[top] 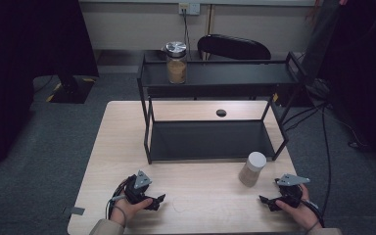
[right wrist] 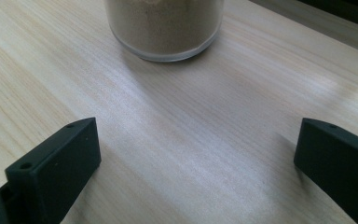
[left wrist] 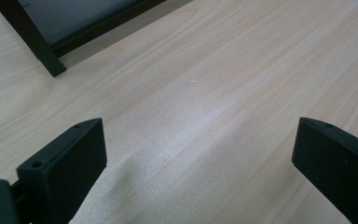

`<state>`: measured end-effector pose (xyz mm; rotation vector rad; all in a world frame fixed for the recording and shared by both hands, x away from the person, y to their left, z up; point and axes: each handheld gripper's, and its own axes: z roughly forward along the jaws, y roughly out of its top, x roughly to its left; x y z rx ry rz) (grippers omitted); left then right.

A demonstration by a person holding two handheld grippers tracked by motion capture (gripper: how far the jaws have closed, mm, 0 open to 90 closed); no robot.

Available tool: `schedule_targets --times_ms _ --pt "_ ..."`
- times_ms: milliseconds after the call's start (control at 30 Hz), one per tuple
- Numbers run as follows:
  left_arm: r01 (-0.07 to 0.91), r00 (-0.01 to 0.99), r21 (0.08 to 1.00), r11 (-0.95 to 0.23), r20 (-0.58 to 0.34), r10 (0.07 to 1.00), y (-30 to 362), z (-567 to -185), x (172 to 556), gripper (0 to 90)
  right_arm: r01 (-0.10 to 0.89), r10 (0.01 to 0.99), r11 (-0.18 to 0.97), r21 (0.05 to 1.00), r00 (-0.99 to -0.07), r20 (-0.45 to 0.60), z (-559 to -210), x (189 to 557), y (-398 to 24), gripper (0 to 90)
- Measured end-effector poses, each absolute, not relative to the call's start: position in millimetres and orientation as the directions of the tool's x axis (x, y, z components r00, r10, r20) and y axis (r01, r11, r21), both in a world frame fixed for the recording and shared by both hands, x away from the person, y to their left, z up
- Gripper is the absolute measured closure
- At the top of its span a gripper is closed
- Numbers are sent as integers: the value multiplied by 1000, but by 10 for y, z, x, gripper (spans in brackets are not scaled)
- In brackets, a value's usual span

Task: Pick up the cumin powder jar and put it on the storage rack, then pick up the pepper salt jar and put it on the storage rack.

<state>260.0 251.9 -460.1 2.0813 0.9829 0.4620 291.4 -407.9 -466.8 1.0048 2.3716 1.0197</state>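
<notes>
A glass jar with a white lid [top: 252, 168], filled with pale brown powder, stands on the light wood table [top: 200, 205] in front of the black shelf's right end. Its base [right wrist: 164, 28] sits just ahead of my right gripper [right wrist: 196, 163], whose jaws stand wide apart with nothing between them. That right gripper [top: 270, 200] rests near the table's front right. My left gripper [top: 157, 199] rests at the front left, open and empty [left wrist: 198, 163] over bare wood. A second jar with a metal lid [top: 176, 62] stands on the shelf's top tier.
A black two-tier metal shelf [top: 215, 139] takes up the middle and back of the table; its front left foot [left wrist: 51, 60] is ahead of my left gripper. A round cable hole [top: 221, 113] lies behind it. Cables [top: 325, 147] trail off to the right.
</notes>
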Motion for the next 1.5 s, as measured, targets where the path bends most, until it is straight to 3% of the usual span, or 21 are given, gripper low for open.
schedule_targets --times_ms 633,1500 --pt "507 656 725 -466 26 755 2447 -4682 2643 23 467 733 484 740 -678 -52 -4668 2915 -4079 0" --pt "490 645 752 -441 27 763 2475 -4765 2602 0 465 732 486 740 -679 -53 -4667 2920 -4081 0"
